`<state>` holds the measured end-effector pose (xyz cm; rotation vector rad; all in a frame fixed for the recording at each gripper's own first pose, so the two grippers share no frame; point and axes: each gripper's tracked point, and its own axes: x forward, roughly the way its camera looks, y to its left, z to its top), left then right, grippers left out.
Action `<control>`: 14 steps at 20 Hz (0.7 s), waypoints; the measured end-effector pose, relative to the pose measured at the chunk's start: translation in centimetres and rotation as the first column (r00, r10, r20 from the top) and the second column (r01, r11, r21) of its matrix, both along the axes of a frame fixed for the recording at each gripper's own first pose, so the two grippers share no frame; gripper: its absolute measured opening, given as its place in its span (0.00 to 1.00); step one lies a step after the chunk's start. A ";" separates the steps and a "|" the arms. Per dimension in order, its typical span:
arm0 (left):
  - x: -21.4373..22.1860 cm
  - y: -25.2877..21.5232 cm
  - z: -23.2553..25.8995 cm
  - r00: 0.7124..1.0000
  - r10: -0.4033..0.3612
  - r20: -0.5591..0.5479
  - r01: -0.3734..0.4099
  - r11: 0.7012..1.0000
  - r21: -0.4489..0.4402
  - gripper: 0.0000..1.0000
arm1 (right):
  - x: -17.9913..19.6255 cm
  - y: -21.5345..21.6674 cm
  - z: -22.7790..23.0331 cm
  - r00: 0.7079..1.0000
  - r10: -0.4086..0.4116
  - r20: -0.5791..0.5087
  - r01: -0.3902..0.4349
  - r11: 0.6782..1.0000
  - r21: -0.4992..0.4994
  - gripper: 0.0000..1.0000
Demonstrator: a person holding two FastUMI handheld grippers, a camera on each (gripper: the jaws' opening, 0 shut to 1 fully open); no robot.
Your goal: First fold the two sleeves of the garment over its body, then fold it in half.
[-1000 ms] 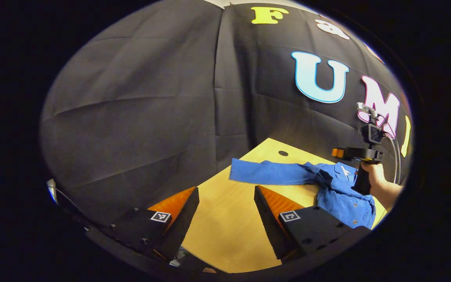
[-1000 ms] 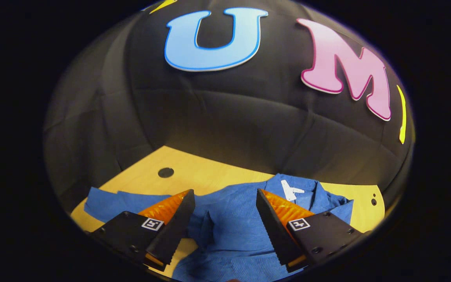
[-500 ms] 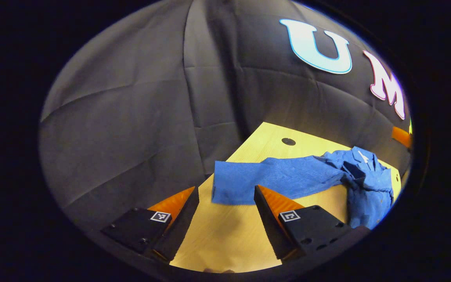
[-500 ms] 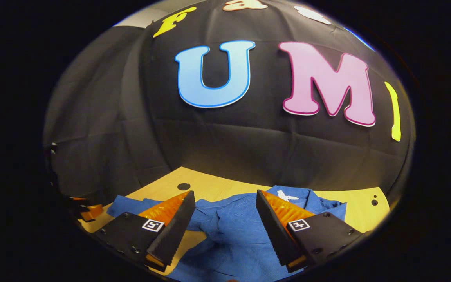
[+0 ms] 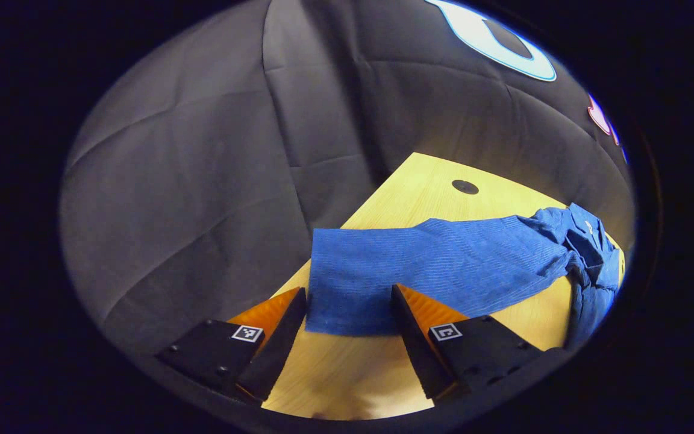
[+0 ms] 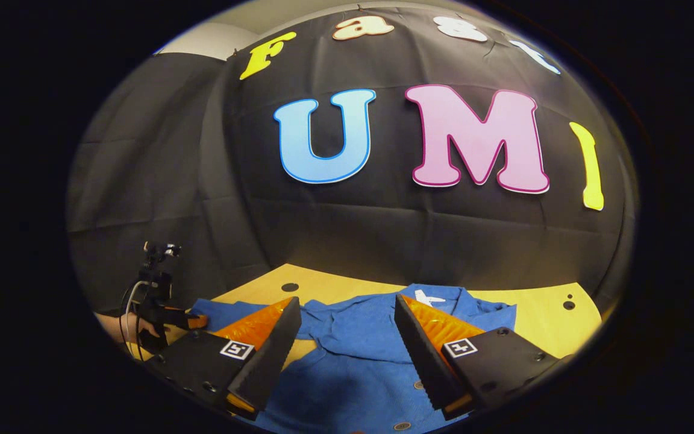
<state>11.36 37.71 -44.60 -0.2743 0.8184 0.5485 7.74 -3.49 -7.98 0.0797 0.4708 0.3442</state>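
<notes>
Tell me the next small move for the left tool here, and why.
Probably ease the left tool forward and down so its open fingers straddle the cuff edge of the sleeve, then close. The sleeve lies stretched flat across the table, not yet folded over the shirt body, and its end sits just ahead of the fingers. The right tool hangs open over the body.
</notes>
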 end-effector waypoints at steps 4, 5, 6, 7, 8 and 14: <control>0.5 -0.6 0.2 0.999 -0.037 0.015 0.037 0.999 -0.007 0.62 | -2.5 -0.7 -1.3 0.996 -0.005 -0.091 0.008 0.999 0.031 0.98; 0.7 -0.4 -0.1 1.000 -0.030 0.010 0.030 1.000 0.003 0.47 | -2.9 -1.2 -1.6 0.994 -0.007 -0.106 0.011 0.999 0.032 0.99; 1.0 -0.5 -0.3 1.000 -0.020 0.012 0.020 1.000 0.010 0.32 | -3.0 -1.9 -2.0 0.993 -0.016 -0.113 0.018 1.000 0.024 0.98; 1.4 -0.9 -0.3 0.999 -0.032 0.021 0.032 0.999 0.002 0.34 | -2.9 -2.8 -2.4 0.992 -0.030 -0.119 0.032 0.999 0.013 0.98; 1.3 -0.8 -0.2 0.999 -0.032 0.021 0.032 0.999 0.005 0.26 | -2.8 -3.5 -2.7 0.991 -0.041 -0.127 0.043 0.999 0.012 0.98; 1.9 -1.7 0.4 1.000 -0.001 0.023 0.002 0.999 -0.052 0.00 | -0.7 -10.3 -2.4 0.981 -0.167 -0.097 0.165 0.986 -0.021 0.98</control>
